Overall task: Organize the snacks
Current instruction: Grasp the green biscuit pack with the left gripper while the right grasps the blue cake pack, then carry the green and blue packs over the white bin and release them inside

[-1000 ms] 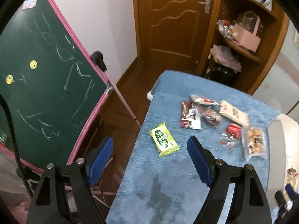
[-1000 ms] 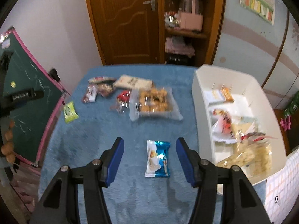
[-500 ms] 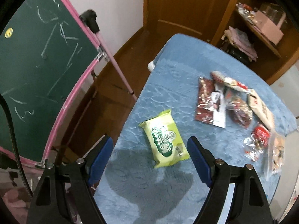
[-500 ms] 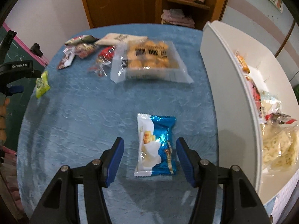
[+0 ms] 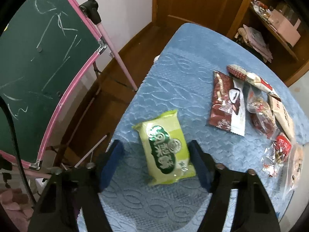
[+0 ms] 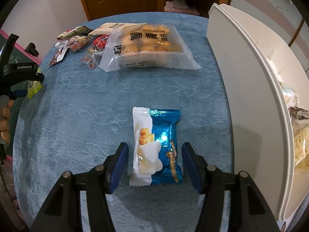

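Note:
My left gripper point(image 5: 156, 154) is open, its blue pads on either side of a green snack packet point(image 5: 165, 149) that lies on the blue table cover point(image 5: 183, 73) near its left edge. My right gripper point(image 6: 154, 160) is open, straddling a blue and white snack packet point(image 6: 157, 147) on the cover beside the white bin point(image 6: 247, 77). The bin holds several snack bags point(image 6: 298, 135). The left gripper also shows at the left edge of the right wrist view, over the green packet point(image 6: 33, 87).
A brown packet point(image 5: 225, 104), a bag of red sweets point(image 5: 260, 114), a white packet point(image 5: 282, 112) and a small red packet point(image 5: 278, 152) lie at the far right. A big bag of cookies point(image 6: 148, 44) lies mid-table. A chalkboard easel point(image 5: 38, 58) stands left of the table.
Both grippers have dropped closer to the table. The left one has come down around the green packet, the right one around the blue packet. Both stay open.

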`<state>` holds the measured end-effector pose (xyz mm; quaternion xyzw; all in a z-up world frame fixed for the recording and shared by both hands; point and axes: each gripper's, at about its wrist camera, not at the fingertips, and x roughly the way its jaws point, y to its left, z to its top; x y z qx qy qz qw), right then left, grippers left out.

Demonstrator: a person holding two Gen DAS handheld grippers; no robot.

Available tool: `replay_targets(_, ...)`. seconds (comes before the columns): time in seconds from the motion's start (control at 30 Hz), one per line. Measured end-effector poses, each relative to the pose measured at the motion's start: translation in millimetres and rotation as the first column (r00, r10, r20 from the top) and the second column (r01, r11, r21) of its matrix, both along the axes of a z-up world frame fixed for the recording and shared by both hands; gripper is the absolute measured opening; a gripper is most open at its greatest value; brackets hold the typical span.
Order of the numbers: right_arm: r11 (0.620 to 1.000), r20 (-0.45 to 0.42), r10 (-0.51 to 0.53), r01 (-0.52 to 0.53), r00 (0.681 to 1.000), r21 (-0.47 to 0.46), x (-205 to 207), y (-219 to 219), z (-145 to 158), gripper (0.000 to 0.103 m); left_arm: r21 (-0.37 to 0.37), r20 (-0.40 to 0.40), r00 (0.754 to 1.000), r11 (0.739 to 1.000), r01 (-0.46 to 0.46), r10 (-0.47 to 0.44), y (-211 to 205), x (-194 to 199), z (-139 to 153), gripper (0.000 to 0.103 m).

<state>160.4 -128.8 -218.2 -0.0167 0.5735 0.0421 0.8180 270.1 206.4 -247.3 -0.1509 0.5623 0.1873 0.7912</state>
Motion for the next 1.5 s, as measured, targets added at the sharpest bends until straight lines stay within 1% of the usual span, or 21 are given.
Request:
replay_targets(0.03,1.000,0.001,0.003,-0.003,1.000,-0.002,0,0,0,0.058,0.003,0.004,1.000,1.000,0.007,-0.007,-2,-1,1,0.050)
replay_targets(0.07,1.000,0.002,0.006,-0.006,1.000,-0.007,2,0,0,0.055,0.006,0.009,1.000,1.000,0.014,-0.014,-4,-2,3,0.038)
replay_targets(0.1,1.000,0.006,0.008,-0.008,1.000,-0.009,2,1,0,0.046,0.017,0.009,1.000,1.000,0.018,-0.018,-6,-4,5,0.038)
replay_targets(0.2,0.999,0.015,0.030,-0.030,0.999,-0.014,-1,8,3,0.035,0.008,0.008,1.000,1.000,0.027,-0.027,-10,-9,7,0.037)
replay_targets(0.27,0.999,0.017,0.041,-0.042,0.999,0.014,-5,9,7,0.031,-0.012,0.008,0.999,0.999,0.036,-0.036,-14,-16,10,0.037)
replay_targets(0.33,0.997,0.031,0.053,-0.055,0.998,0.051,-10,7,15,0.031,-0.041,0.014,0.999,0.998,0.049,-0.048,-20,-25,16,0.037)
replay_targets(0.43,0.993,0.095,0.073,-0.081,0.993,0.081,-22,8,39,0.031,-0.058,0.045,0.996,0.995,0.084,-0.082,-35,-43,34,0.037)
replay_targets(0.63,0.986,0.206,0.077,-0.105,0.976,0.128,-42,1,87,0.031,-0.063,0.147,0.979,0.986,0.155,-0.145,-67,-80,87,0.037)
replay_targets(0.73,0.985,0.266,0.067,-0.105,0.962,0.134,-50,-3,112,0.031,-0.048,0.203,0.963,0.980,0.193,-0.180,-85,-96,117,0.037)
replay_targets(0.8,0.984,0.304,0.063,-0.110,0.951,0.141,-58,-6,126,0.031,-0.037,0.243,0.948,0.974,0.223,-0.208,-98,-106,137,0.037)
replay_targets(0.97,0.982,0.404,0.030,-0.103,0.914,0.161,-79,-25,166,0.031,-0.015,0.329,0.903,0.954,0.298,-0.277,-143,-130,182,0.037)
replay_targets(1.1,0.982,0.460,-0.006,-0.083,0.888,0.172,-92,-46,189,0.031,0.012,0.381,0.865,0.937,0.349,-0.327,-185,-142,209,0.037)
replay_targets(1.17,0.982,0.482,-0.027,-0.067,0.876,0.177,-97,-61,199,0.031,0.027,0.405,0.843,0.926,0.376,-0.354,-207,-147,220,0.037)
replay_targets(1.27,0.981,0.508,-0.072,-0.030,0.858,0.190,-104,-87,210,0.031,0.034,0.430,0.817,0.911,0.412,-0.385,-240,-150,230,0.037)
replay_targets(1.37,0.979,0.531,-0.127,0.021,0.838,0.201,-105,-118,216,0.031,0.071,0.424,0.800,0.896,0.438,-0.425,-274,-148,234,0.037)
replay_targets(1.43,0.979,0.533,-0.150,0.049,0.833,0.200,-105,-135,217,0.031,0.081,0.423,0.788,0.884,0.460,-0.448,-294,-147,234,0.037)
replay_targets(1.5,0.973,0.524,-0.186,0.080,0.831,0.218,-102,-154,215,0.031,0.087,0.428,0.773,0.873,0.480,-0.468,-313,-143,234,0.037)
